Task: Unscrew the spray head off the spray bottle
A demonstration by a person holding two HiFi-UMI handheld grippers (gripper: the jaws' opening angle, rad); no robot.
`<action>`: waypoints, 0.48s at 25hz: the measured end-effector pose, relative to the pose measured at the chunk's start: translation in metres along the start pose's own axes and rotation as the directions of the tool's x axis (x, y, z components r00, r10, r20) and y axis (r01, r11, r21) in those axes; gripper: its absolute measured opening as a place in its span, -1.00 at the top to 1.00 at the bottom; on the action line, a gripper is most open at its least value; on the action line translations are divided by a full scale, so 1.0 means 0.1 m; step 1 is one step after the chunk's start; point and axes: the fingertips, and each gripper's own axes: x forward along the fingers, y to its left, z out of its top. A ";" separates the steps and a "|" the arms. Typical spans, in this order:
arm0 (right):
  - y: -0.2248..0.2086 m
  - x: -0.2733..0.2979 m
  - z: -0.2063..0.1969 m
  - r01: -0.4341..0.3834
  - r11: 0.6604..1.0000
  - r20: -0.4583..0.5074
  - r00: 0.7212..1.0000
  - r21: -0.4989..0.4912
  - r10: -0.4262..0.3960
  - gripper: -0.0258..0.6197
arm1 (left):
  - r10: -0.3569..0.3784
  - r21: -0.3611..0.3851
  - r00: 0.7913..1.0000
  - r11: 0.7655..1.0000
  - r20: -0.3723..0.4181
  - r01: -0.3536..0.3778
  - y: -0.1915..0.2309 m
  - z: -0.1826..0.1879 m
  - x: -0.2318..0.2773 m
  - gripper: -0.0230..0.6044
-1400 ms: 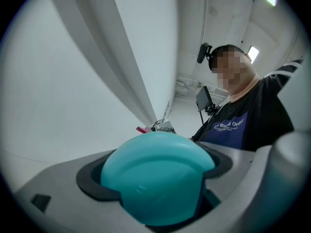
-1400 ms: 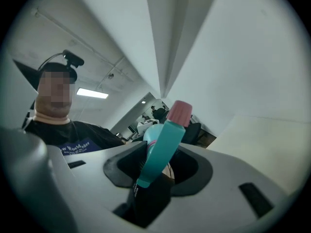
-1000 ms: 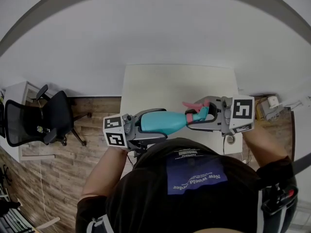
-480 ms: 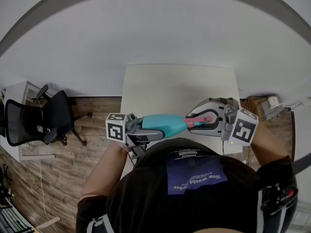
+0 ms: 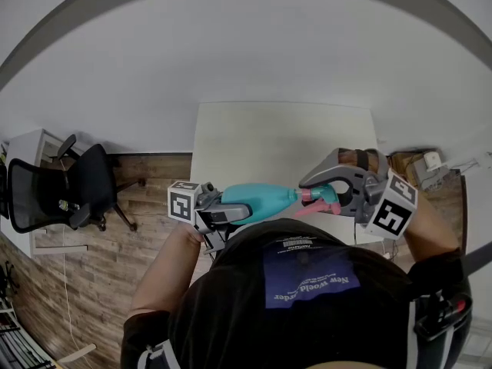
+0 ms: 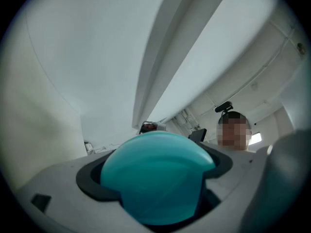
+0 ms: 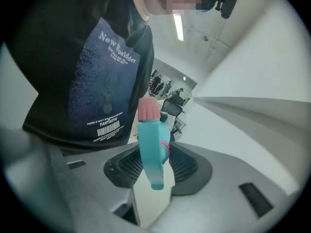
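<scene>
Rolling over, the right gripper (image 5: 327,195) has turned since a moment ago: its right marker cube (image 5: 392,215) was up on top and now hangs low on the far right side. The pink trigger (image 5: 306,208) went round with it; it pointed up and away then, and now it points down toward the person's black shirt (image 5: 307,283). The right gripper's jaws are closed on the spray head (image 5: 317,197), which stands between the dark pads with its pink nozzle (image 7: 148,109) sticking out. The left gripper (image 5: 228,208) has its jaws closed tight round the fat bottom end of the teal spray bottle (image 5: 261,199). The bottle lies level in the air, over the near edge of the white table (image 5: 284,141) and close to the person's chest. The head meets the bottle's neck. The left marker cube (image 5: 183,204) sticks out past the table's left edge, over the wooden floor (image 5: 146,233). The right cube sits past the right edge. The table top stretches away beyond the bottle. A black office chair (image 5: 77,187) stands well apart on the left.
</scene>
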 end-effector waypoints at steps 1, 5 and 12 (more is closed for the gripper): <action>-0.02 0.00 0.02 0.005 1.000 0.006 1.000 0.017 -0.005 0.50 | -0.001 0.007 1.000 1.000 0.005 0.001 -0.02 0.01 -0.05 -0.63; 0.00 -0.12 -0.06 0.013 0.997 0.018 1.000 0.073 -0.014 0.50 | 0.006 0.038 1.000 0.999 0.008 -0.006 -0.03 0.04 -0.02 -0.63; -0.01 -0.41 -0.25 0.038 0.980 0.044 0.998 0.198 -0.047 0.50 | 0.036 0.084 0.998 0.996 0.045 -0.040 0.01 0.13 -0.02 -0.63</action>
